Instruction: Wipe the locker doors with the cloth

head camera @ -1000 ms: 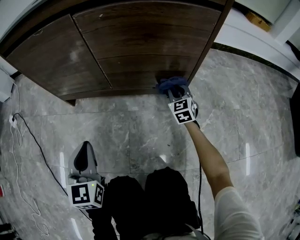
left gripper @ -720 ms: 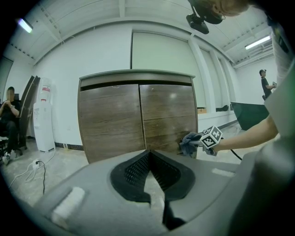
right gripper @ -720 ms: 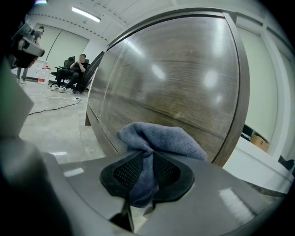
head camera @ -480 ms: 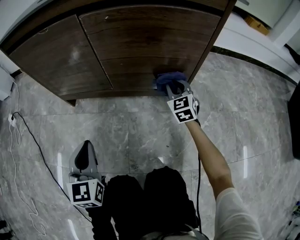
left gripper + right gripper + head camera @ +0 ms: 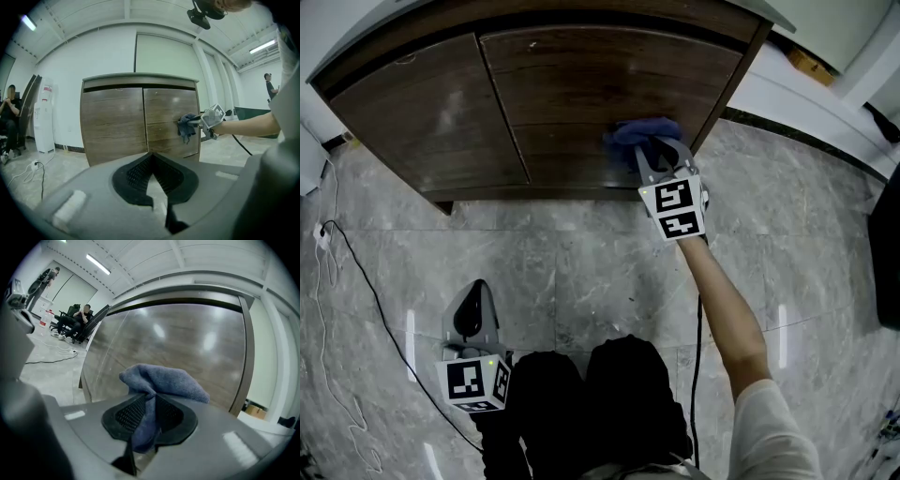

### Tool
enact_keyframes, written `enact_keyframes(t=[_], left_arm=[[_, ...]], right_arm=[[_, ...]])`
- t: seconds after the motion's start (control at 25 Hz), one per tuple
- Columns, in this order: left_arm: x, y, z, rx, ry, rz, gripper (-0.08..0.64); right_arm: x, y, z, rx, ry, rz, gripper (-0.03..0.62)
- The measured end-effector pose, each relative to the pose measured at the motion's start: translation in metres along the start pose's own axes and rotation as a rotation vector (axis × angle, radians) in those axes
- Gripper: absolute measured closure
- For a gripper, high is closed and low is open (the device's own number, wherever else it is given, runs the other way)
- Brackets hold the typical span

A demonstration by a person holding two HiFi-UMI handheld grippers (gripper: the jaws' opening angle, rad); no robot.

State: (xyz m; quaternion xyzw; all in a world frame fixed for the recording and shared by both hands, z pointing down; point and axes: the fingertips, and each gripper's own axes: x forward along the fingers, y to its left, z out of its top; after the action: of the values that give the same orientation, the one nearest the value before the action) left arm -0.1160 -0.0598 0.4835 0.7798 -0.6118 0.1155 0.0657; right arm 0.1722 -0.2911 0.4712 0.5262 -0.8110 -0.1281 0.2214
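Observation:
The locker has two dark wood doors, a left door (image 5: 422,112) and a right door (image 5: 581,84). My right gripper (image 5: 652,157) is shut on a blue cloth (image 5: 637,133) and holds it against the right door near its right edge, about halfway up. In the right gripper view the cloth (image 5: 164,380) bunches out past the jaws and hangs down between the pads. From the left gripper view the cloth (image 5: 187,127) shows pressed on the right door (image 5: 168,112). My left gripper (image 5: 473,314) hangs low at the left, well back from the locker, shut with nothing in it.
A black cable (image 5: 356,272) trails over the grey marble floor at the left. The person's dark legs (image 5: 609,394) are at the bottom. A white water dispenser (image 5: 45,115) stands left of the locker. People sit far off (image 5: 82,315). A white wall base (image 5: 806,94) runs at right.
My right gripper has slid the cloth upward along the right door. The left gripper has stayed where it was.

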Motion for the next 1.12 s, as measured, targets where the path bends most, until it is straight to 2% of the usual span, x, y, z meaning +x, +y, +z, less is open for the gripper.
enact_keyframes(t=[0.44, 0.88, 1.12], left_arm=[[0.002, -0.011, 0.004, -0.007, -0.010, -0.030, 0.560], [0.000, -0.005, 0.002, -0.022, -0.015, -0.022, 0.560], [-0.001, 0.001, 0.000, -0.032, -0.013, -0.014, 0.559]], right_arm=[[-0.012, -0.029, 0.084, -0.049, -0.101, -0.051, 0.518], [-0.022, -0.050, 0.163, -0.091, -0.211, -0.100, 0.518], [-0.023, -0.055, 0.185, -0.076, -0.250, -0.123, 0.518]])
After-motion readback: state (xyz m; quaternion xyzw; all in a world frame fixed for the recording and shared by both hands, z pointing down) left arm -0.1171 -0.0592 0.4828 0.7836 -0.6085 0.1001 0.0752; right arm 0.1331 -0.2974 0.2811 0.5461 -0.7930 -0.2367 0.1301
